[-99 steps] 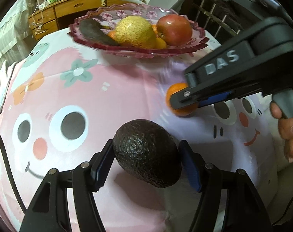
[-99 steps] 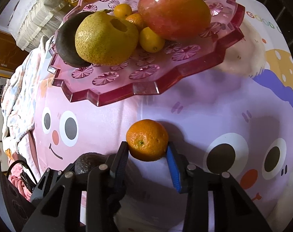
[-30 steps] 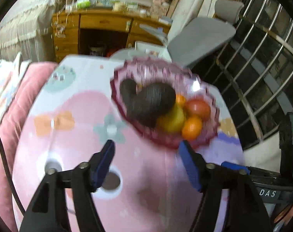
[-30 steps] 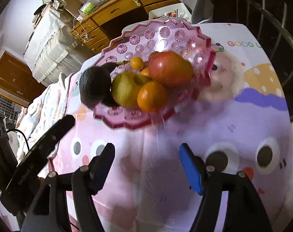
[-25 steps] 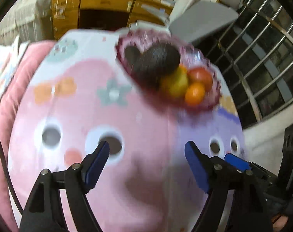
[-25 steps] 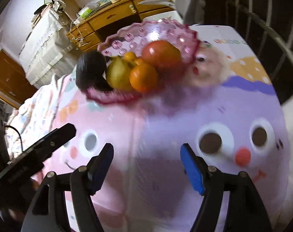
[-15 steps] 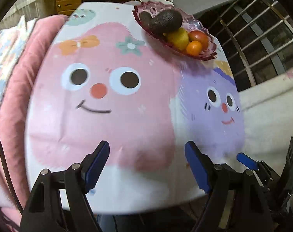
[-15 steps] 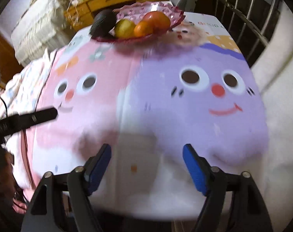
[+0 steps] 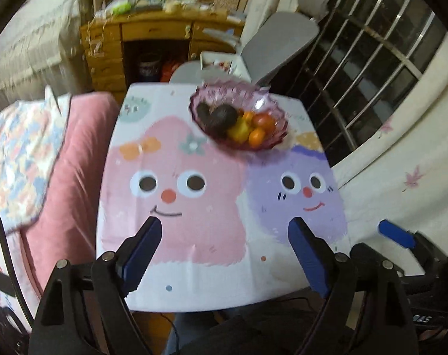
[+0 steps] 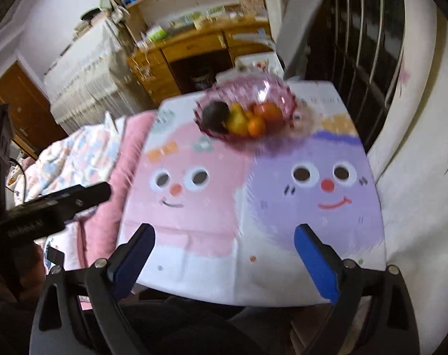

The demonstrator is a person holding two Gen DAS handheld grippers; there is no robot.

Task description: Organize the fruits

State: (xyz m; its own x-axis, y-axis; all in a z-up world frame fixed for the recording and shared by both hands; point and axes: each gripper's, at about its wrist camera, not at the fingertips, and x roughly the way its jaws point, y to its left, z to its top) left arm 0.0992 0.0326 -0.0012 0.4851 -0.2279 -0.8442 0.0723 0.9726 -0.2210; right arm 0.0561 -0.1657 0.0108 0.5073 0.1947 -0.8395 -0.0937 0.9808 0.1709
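Fruits sit gathered in the pink glass bowl (image 9: 271, 109) at the far edge of the surface (image 9: 194, 236), toward 12 o'clock from both tools. Surface: covered by a cloth printed with a pink cartoon face and a purple one. Bowl contents: two dark avocados (image 9: 221, 117) at its 9 o'clock side, a yellow pear (image 9: 238, 128) at centre, a red apple (image 9: 263, 120) toward 3 o'clock, an orange (image 9: 256, 137) at 5 o'clock. Left tool (image 9: 224, 254): jaws wide apart, having just been opening, nothing between them. Right tool (image 10: 224, 259): jaws likewise wide apart, just been opening, empty; it hangs above the near edge of the surface.
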